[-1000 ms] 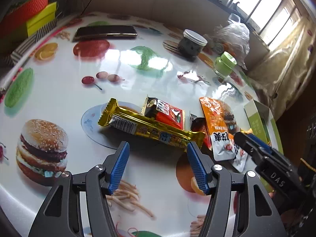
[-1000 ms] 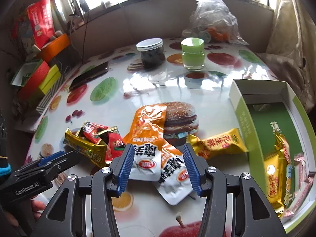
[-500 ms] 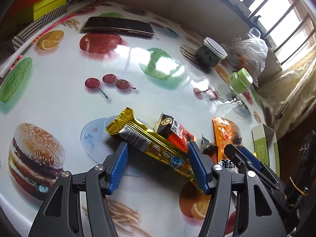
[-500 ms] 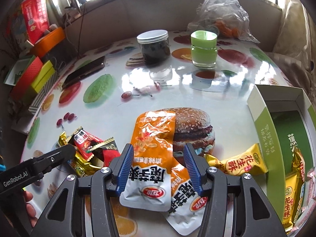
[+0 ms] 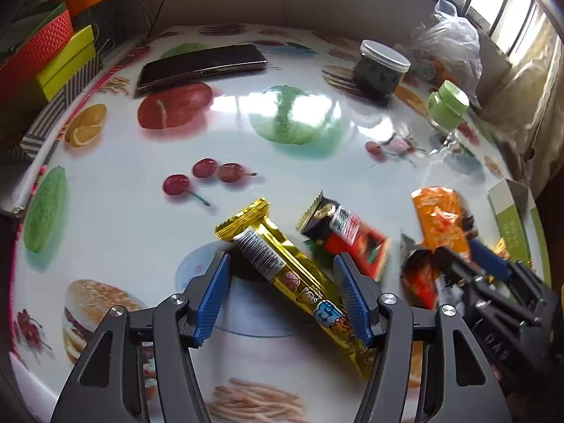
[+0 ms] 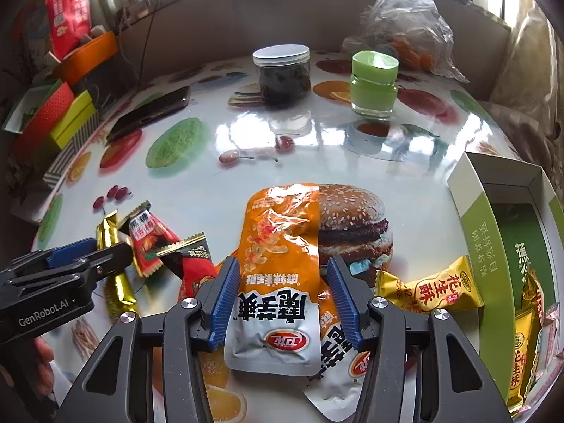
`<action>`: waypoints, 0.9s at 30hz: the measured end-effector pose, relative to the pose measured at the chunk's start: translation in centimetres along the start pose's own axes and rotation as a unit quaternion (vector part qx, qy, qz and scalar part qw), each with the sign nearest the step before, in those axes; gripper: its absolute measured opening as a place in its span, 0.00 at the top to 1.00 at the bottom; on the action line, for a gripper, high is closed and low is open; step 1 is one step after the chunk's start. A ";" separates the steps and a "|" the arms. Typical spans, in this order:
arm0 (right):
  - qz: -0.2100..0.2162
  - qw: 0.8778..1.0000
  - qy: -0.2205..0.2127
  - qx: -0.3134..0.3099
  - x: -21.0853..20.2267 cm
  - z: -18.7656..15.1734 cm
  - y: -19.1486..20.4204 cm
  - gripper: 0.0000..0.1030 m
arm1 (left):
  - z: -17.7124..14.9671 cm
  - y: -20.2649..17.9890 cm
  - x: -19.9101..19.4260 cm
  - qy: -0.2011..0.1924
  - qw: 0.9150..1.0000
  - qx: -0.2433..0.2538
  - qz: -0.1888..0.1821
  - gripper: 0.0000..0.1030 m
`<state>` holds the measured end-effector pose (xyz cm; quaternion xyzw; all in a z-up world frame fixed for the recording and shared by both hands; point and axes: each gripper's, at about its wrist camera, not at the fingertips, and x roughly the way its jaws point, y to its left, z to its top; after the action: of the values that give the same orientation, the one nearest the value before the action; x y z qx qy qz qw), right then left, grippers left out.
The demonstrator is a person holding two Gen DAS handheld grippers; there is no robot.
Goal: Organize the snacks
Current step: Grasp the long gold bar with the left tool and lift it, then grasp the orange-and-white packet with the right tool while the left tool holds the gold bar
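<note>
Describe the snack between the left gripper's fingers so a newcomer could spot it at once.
On the fruit-print table, find the left gripper. The long gold bar lies slanted between its open fingers. Unlike the shorter red packet beside it, it is shiny gold with a barcode.

A wide bare stretch of the table [image 5: 116, 183] was left open across the middle and left of the left wrist view. The upper rim was blocked by a phone [image 5: 201, 65], a dark jar [image 5: 382, 70] and a green jar [image 5: 447, 110]. In the right wrist view, passage at lower left was crowded by a heap of wrappers [image 6: 165, 246], and the right edge was closed off by an open green box [image 6: 493, 232].
</note>
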<state>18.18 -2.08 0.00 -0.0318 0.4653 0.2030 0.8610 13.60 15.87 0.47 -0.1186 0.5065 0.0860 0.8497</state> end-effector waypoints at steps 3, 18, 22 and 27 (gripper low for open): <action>0.000 1.000 -0.002 0.001 -0.1 -0.1 0.0 0.52 | -0.3 0.4 -0.1 0.003 0.999 0.025 0.020 0.40; 0.002 1.000 -0.009 -0.002 -0.5 -0.5 0.0 0.62 | -2.2 1.6 -1.0 -0.007 0.998 0.055 0.036 0.40; 0.003 1.000 -0.010 0.001 -0.6 -0.6 -0.1 0.62 | -2.5 1.8 -1.2 -0.017 0.998 0.048 0.032 0.40; 0.004 1.000 -0.011 0.002 -0.7 -0.7 -0.1 0.63 | -2.3 2.0 -1.3 -0.015 0.999 0.022 0.031 0.40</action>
<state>17.29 -2.62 0.16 -0.0261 0.4560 0.2057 0.8655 10.51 17.04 0.31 -0.0828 0.4986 0.1032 0.8567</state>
